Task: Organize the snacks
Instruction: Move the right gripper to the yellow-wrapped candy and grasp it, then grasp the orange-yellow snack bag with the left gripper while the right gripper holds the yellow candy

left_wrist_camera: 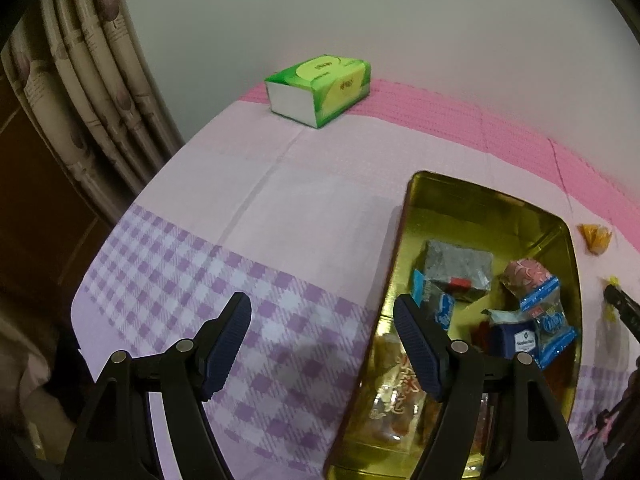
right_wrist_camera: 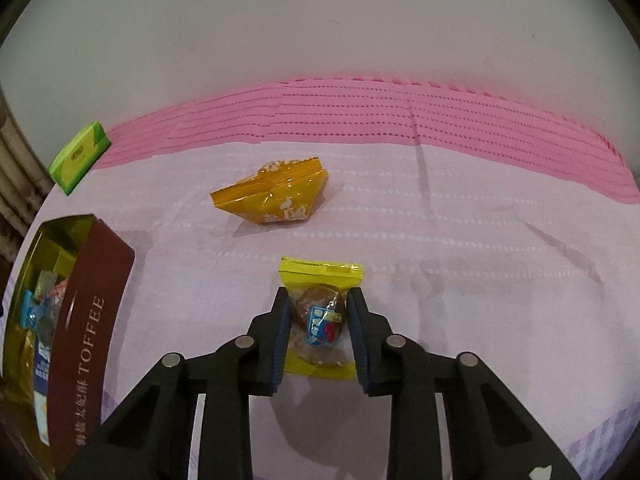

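A yellow snack packet (right_wrist_camera: 320, 312) with a brown sweet inside lies on the pale pink cloth. My right gripper (right_wrist_camera: 319, 294) is shut on it, with a pad pressing on each side. An orange packet (right_wrist_camera: 276, 196) lies further back on the cloth and also shows at the right edge (left_wrist_camera: 596, 238) of the left wrist view. The gold tin (left_wrist_camera: 472, 208), its brown outer wall marked TOFFEE (right_wrist_camera: 92, 320), holds several wrapped snacks, among them a grey packet (left_wrist_camera: 456, 266) and blue packets (left_wrist_camera: 548, 320). My left gripper (left_wrist_camera: 321, 308) stands open and holds nothing, its right finger over the tin's left rim.
A green tissue box (left_wrist_camera: 320, 88) sits at the back left of the table, near the wall. A patterned curtain (left_wrist_camera: 80, 80) hangs past the table's left edge. The cloth turns bright pink along the back and purple checked at the front.
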